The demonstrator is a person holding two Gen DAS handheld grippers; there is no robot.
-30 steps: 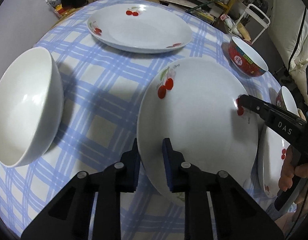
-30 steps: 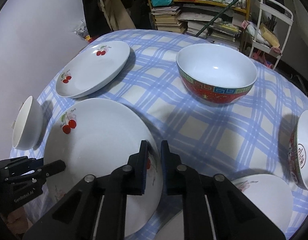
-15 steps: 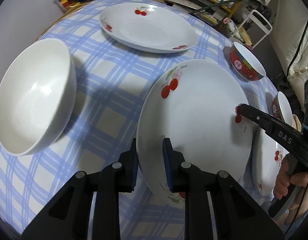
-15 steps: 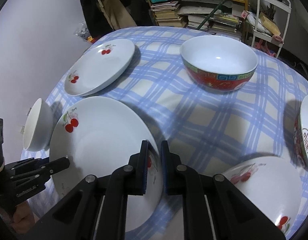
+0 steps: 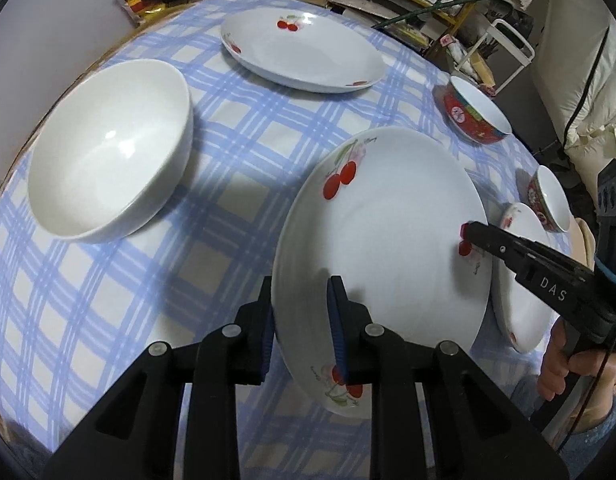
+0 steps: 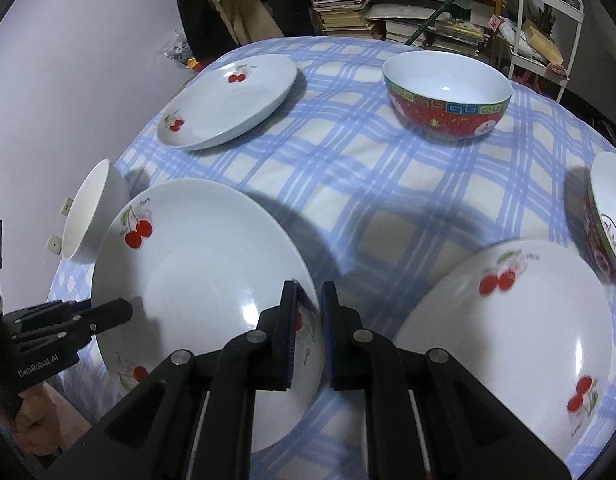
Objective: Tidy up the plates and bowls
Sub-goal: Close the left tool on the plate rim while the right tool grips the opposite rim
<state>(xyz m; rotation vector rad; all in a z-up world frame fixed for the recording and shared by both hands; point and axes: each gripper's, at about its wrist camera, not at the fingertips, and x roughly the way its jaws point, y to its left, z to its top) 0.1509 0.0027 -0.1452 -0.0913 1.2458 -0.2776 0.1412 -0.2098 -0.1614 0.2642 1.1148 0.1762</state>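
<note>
While both grippers pinch the same cherry plate (image 5: 388, 232), it sits tilted above the blue-checked tablecloth (image 5: 236, 160), casting a shadow underneath. The left gripper (image 5: 302, 308) has the plate's near-left rim between its blue pads, jaws only a little apart and both pressing on the rim. The right gripper (image 6: 308, 316) is nearly closed, clamping the opposite rim right by a cherry print. In the left wrist view you can see the right one's black finger reaching onto the plate edge from the side, with a bit of the person's hand (image 5: 560, 364) behind it.

Rest of the tabletop: a plain white bowl (image 5: 112, 160) near the left edge, a second cherry plate (image 5: 304, 56) toward the far edge, and a big red patterned bowl (image 6: 448, 96) toward the far right. A third cherry plate (image 6: 508, 340) lies at the near right edge, just beside the held plate, and a smaller red bowl (image 6: 608, 216) sits at the right edge next to it. Cluttered shelves (image 6: 408, 8) stand behind the table.
</note>
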